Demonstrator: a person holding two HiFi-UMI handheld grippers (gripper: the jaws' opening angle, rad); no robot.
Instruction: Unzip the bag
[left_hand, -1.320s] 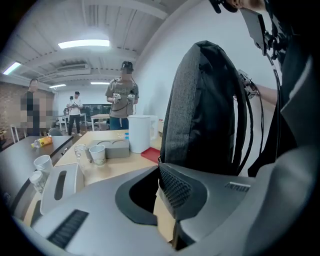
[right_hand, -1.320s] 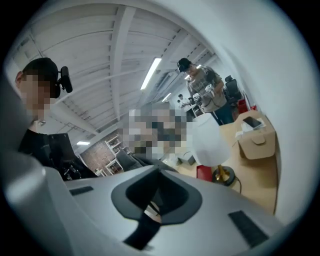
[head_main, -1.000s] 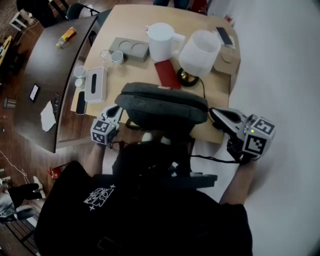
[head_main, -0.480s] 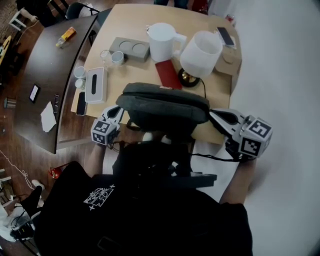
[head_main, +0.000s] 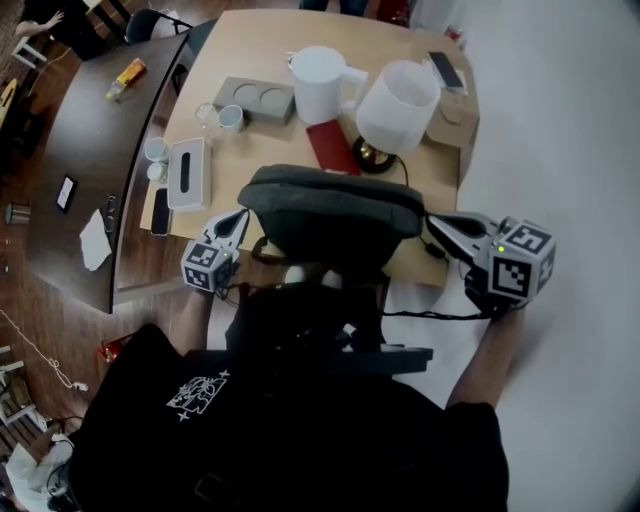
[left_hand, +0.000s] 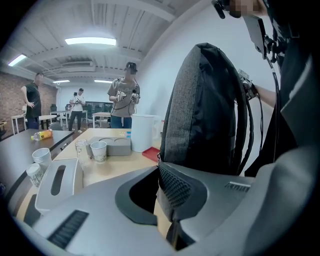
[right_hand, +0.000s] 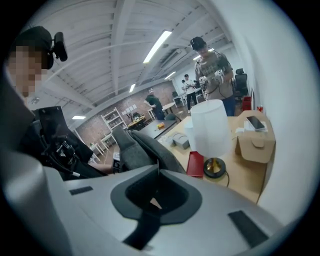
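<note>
The dark grey fabric backpack (head_main: 335, 215) lies lengthwise along the near edge of the pale wooden bench (head_main: 262, 42), directly in front of the person. There both ends can be reached, and the white jug (head_main: 322, 85), the white-shaded lamp (head_main: 400, 105) and the red booklet (head_main: 330, 148) sit behind it, out of the way. The left gripper (head_main: 240, 215) meets the backpack's left end. In the left gripper view the tongs stand only narrowly apart, one meshed pad (left_hand: 175, 186) showing, and their tips close against the lower edge of the backpack's end. This looks like a pinch on the fabric, most likely to anchor the backpack so it cannot slide when the zip is pulled. The right gripper (head_main: 432, 219) touches the opposite end. In the right gripper view its tongs are clenched tip to tip, with a thin sliver rising from the seam between them. The sliver may be the zip tab, but it is too small to be sure. With one gripper at each end, the hold suits drawing a slider along the backpack's top against a fixed end. No opening shows along the backpack, so the unzipping appears not yet begun.
</note>
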